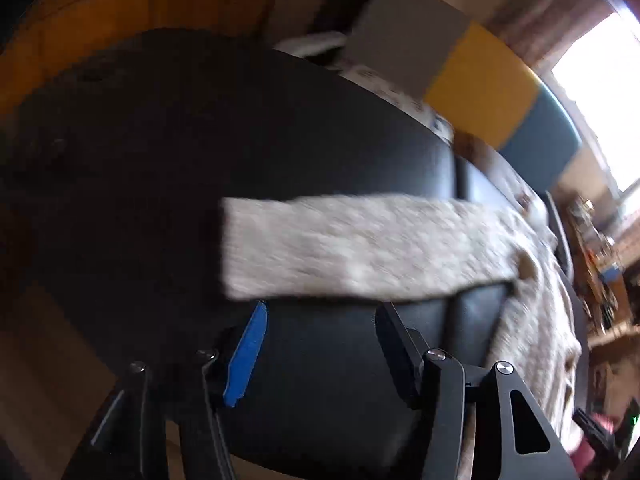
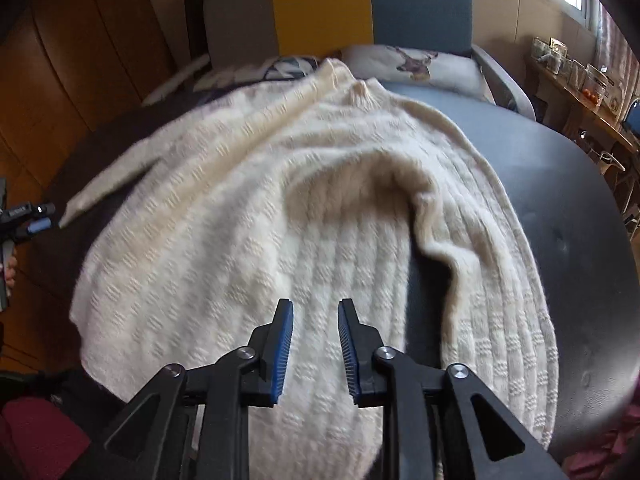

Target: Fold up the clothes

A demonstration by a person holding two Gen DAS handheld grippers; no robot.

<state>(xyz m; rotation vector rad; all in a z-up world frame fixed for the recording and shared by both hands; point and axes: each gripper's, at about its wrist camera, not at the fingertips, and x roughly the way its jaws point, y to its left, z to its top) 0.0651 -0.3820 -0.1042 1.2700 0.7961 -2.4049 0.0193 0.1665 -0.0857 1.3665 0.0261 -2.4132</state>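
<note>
Cream sweater point(image 2: 280, 208) spread on dark seat point(image 2: 560, 200); both grippers open, nothing held.

Right gripper point(image 2: 316, 344) is poised just above the sweater's lower body, jaws parted a little, no knit between the pads. Left gripper point(image 1: 320, 344) is seen with jaws wide apart over bare seat, the sleeve point(image 1: 360, 248) lying just beyond its fingertips, apart from them. A fold is raised mid-garment; picture blurred on the left.

Left gripper point(image 1: 320, 312): you are holding it angled downward, jaws standing apart, nothing between them.
Right gripper point(image 2: 315, 314): you are pointing it downward, jaws narrowly parted, pads gripping nothing.
</note>
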